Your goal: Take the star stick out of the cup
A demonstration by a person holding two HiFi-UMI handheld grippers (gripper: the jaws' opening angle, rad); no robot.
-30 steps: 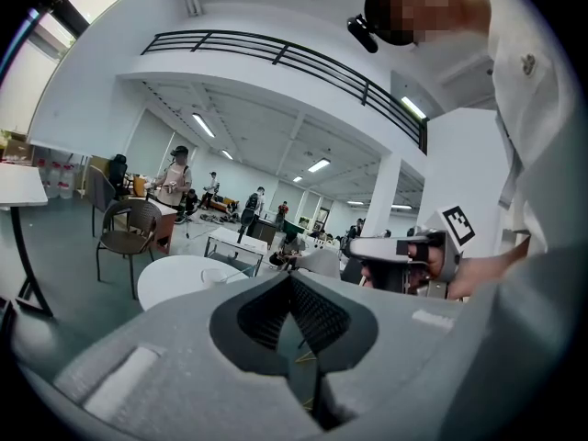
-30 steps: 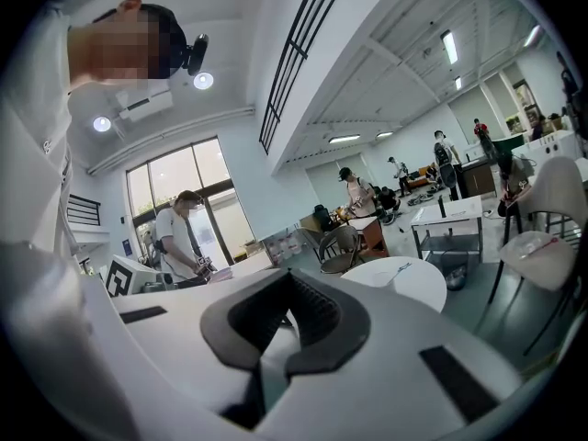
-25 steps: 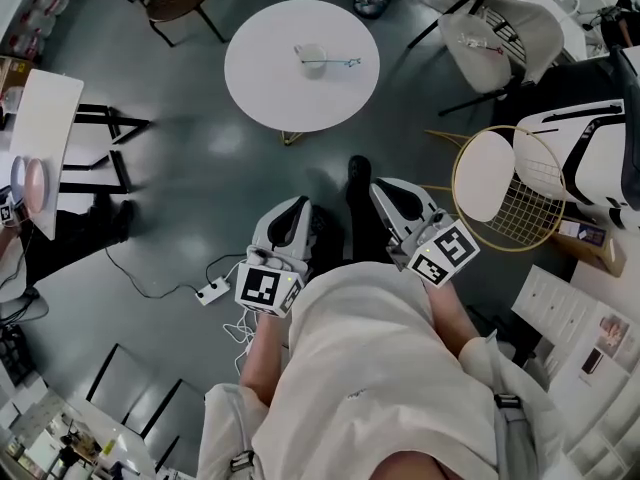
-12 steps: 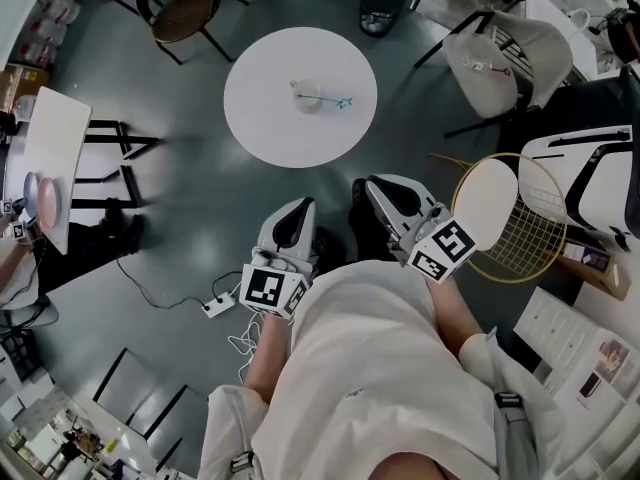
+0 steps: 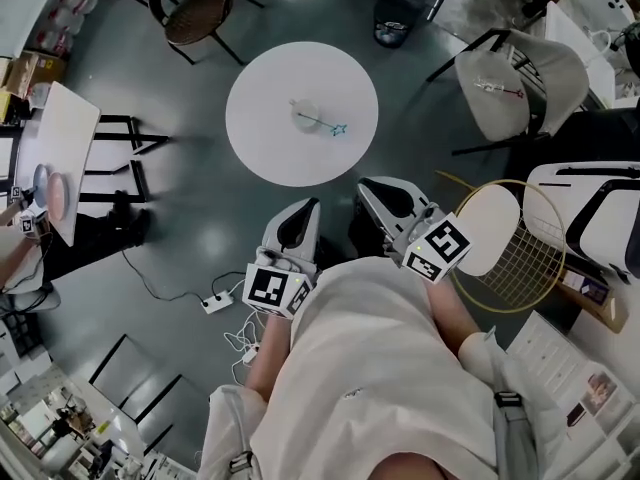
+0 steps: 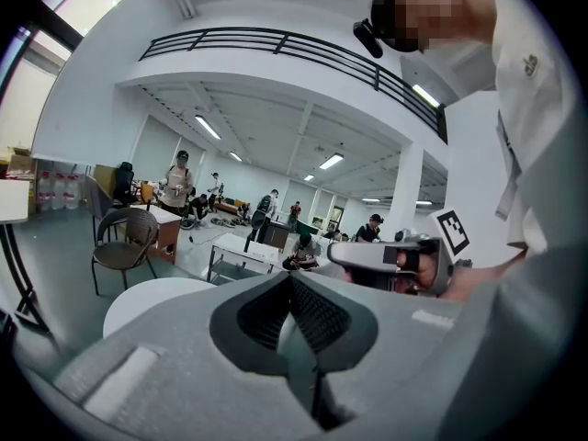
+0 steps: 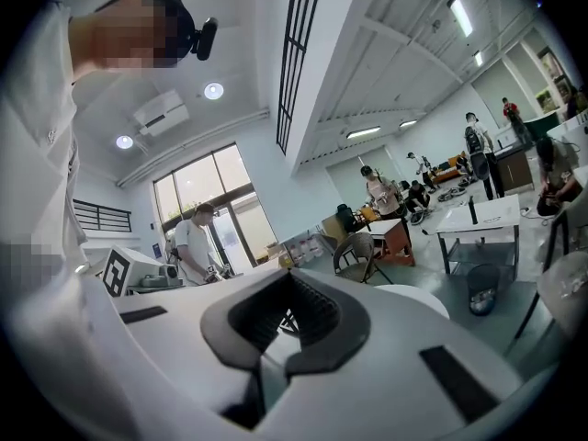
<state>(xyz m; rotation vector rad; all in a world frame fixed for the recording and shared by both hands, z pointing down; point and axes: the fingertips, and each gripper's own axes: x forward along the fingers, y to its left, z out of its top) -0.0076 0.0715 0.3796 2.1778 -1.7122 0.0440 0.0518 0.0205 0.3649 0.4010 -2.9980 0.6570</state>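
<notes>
Tightly closed, left gripper (image 6: 290,278), right gripper (image 7: 290,276) (empty)

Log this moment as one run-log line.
stage: reach not begun | left gripper: shut, empty | right gripper: shut, empty | star stick: in cup, round table

Open floor (image 5: 200,208) lies before the round surface (image 5: 265,143). Only a cup (image 5: 305,116) and star stick (image 5: 326,122) occupy its middle.
</notes>
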